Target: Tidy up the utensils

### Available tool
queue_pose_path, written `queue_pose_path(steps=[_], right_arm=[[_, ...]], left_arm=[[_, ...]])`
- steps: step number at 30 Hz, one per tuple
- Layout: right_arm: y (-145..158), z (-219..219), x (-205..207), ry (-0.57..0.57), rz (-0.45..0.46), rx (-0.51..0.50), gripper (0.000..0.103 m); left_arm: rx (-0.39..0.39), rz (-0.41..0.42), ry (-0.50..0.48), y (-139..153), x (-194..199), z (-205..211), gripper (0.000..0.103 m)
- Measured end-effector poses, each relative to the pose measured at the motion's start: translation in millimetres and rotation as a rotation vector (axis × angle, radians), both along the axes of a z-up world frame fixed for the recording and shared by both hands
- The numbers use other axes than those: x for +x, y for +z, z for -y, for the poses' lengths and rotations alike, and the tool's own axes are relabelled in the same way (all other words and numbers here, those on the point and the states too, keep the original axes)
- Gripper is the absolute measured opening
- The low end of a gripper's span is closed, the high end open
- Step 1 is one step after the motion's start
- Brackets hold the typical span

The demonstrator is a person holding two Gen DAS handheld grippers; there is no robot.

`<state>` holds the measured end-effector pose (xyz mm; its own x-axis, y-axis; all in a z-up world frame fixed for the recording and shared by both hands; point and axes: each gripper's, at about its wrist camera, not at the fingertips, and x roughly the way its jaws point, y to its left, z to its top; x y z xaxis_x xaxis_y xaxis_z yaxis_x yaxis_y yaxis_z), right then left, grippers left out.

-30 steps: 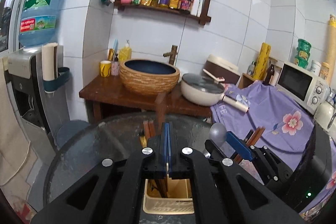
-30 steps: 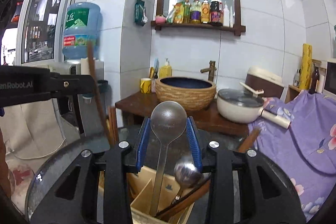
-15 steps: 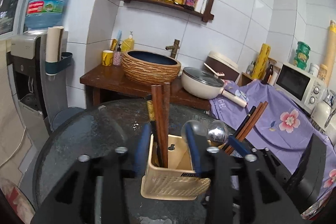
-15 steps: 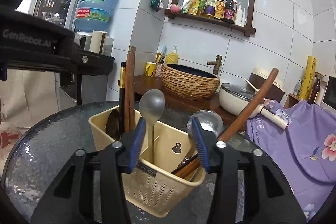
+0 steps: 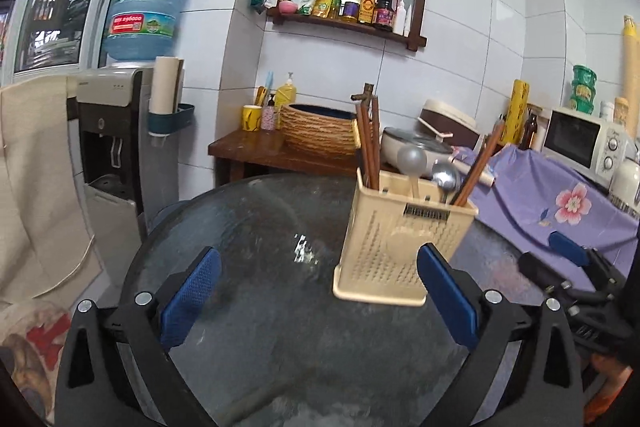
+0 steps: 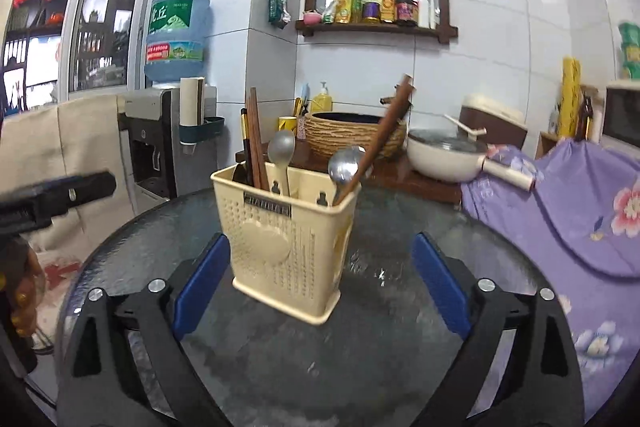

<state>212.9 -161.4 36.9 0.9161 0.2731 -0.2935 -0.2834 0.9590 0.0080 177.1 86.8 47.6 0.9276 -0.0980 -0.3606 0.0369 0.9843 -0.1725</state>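
Two claws (image 5: pixel 318 293) (image 6: pixel 320 283) spread, empty; one holder (image 6: pixel 286 239), two spoons (image 6: pixel 281 147) (image 6: pixel 344 165).

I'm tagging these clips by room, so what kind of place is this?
Most likely a small home kitchen or dining corner. A microwave sits on the cloth-covered counter, a lidded pan rests beside a basin, and sauce bottles line the wall shelf.

Utensils (image 6: pixel 280 155) upright — cream caddy (image 6: pixel 288 239)
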Motion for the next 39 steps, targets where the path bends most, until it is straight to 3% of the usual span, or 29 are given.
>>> queue_pose_path(steps=[5, 10, 16, 20, 29, 39], right_arm=[[-20.8, 16.8, -45.7, 0.014, -0.042, 0.056, 0.097], [-36.2, 19.6, -95.2, 0.062, -0.034, 0.036, 0.097], [-35.7, 30.2, -140.2, 0.102, -0.004, 0.049, 0.097], [-32.0, 36.7, -166.8, 0.095, 0.033, 0.04, 0.097], [-31.5, 46.8, -201.0, 0.109, 0.057, 0.05, 0.097], [-28.0, 52.5, -209.8, 0.11, 0.064, 0.056, 0.097]], left_arm=[[-0.008, 0.013, -0.014, -14.1, -37.8, 5.8, 0.097], [0.002, 0.041, -0.09, -17.8, -77.1, 24.2, 0.097], [0.011, -0.003, -0.153, -21.7, -112.1, 43.7, 0.097], [0.012, 0.023, -0.141, -21.8, -134.3, 49.4, 0.097], [0.021, 0.028, -0.143, -27.3, -159.8, 57.3, 0.097], [0.02, 0.043, -0.138, -25.0, -171.2, 57.8, 0.097]])
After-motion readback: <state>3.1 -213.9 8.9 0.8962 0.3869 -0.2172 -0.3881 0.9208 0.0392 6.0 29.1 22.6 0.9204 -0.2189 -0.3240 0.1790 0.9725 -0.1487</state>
